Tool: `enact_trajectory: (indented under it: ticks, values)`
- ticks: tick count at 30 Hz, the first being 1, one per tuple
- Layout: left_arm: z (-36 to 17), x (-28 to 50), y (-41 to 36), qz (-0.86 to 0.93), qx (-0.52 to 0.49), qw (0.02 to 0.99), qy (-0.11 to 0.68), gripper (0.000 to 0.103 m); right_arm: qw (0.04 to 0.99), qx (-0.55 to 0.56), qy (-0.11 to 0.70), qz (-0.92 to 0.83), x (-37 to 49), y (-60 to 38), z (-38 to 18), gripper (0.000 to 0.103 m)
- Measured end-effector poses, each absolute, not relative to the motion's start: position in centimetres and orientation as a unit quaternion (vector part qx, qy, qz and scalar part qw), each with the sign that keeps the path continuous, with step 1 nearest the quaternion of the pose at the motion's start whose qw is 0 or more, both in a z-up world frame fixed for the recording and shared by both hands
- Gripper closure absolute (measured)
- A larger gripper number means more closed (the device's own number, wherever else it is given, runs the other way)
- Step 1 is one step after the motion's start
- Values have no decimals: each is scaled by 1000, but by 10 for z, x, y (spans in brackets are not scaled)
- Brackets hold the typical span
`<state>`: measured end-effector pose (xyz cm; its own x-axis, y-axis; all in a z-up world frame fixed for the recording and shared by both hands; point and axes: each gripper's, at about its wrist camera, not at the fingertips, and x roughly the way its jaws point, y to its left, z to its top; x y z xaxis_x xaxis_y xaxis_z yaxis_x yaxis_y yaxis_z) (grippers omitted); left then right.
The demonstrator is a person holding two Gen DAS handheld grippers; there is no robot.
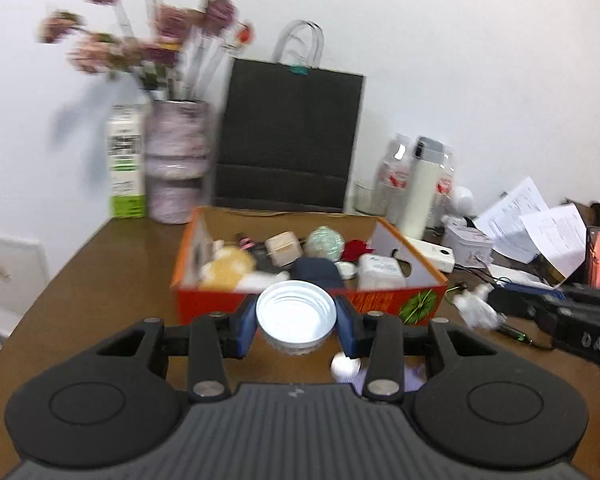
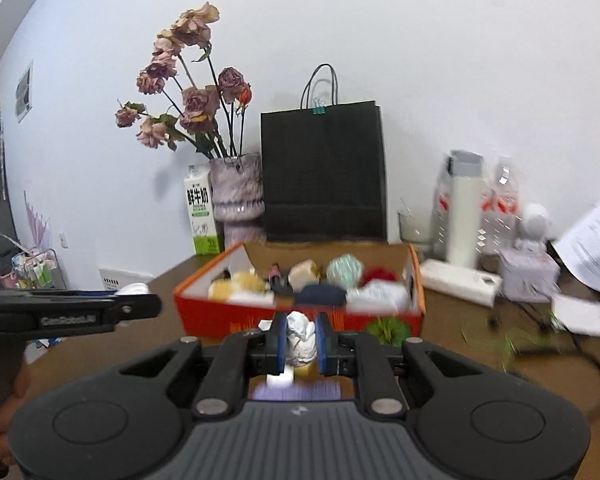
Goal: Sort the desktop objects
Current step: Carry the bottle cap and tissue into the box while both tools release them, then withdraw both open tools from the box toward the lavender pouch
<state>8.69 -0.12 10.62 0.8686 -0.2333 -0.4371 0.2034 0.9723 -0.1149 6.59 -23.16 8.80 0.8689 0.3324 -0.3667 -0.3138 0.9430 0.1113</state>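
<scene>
Carrying two light loads toward the orange box [image 1: 384,304] mid-desk, the left gripper [image 1: 296,320] clamps a stiff, slippery white lid [image 1: 296,314] by its rim while the right gripper [image 2: 302,344] pinches soft crumpled paper [image 2: 300,340] narrowly.

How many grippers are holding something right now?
2. The left gripper grips a white round ribbed lid; the right gripper pinches a crumpled white paper wad. Both hover before the orange cardboard box.

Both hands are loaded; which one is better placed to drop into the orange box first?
Probably left. The left gripper with its white cup looks nearer the orange cardboard box; the right gripper holds crumpled white paper slightly farther back.
</scene>
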Motion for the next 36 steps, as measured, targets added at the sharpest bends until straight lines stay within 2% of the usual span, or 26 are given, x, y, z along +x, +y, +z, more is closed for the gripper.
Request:
enact_trajectory:
  ticks: [6, 11, 14, 18, 21, 24, 26, 27, 30, 33, 35, 36]
  values:
    - [112, 199, -14, -101, -48, 953, 283, 62, 952, 27, 252, 172, 183, -219, 99, 89]
    - [88, 279, -25, -66, -33, 939, 337, 62, 943, 9, 297, 147, 264, -199, 87, 89]
    - [70, 310, -27, -57, -27, 923, 379, 62, 933, 0, 334, 131, 307, -193, 69, 89]
    - [54, 330, -32, -54, -11, 916, 397, 62, 912, -9, 394, 109, 346, -189, 33, 89]
    - [46, 341, -34, -60, -7, 910, 411, 60, 901, -6, 422, 100, 357, -189, 15, 82]
    - [51, 343, -29, -49, -23, 915, 400, 51, 903, 10, 417, 98, 357, -194, 16, 76]
    - [56, 344, -28, -52, -29, 914, 400, 43, 907, 19, 410, 96, 357, -199, 22, 65]
    - [59, 343, -27, -49, -26, 916, 398, 37, 910, 22, 404, 92, 353, -202, 27, 65]
    - [70, 332, -22, -33, -20, 925, 379, 30, 915, 28, 392, 92, 344, -209, 40, 62]
    - [80, 319, -18, -34, -24, 926, 376, 23, 918, 25, 385, 92, 329, -210, 50, 55]
    - [86, 310, -16, -28, -23, 926, 377, 13, 919, 29, 382, 93, 317, -209, 56, 49]
    - [88, 305, -15, -25, -22, 926, 377, 4, 920, 31, 380, 93, 311, -209, 58, 47]
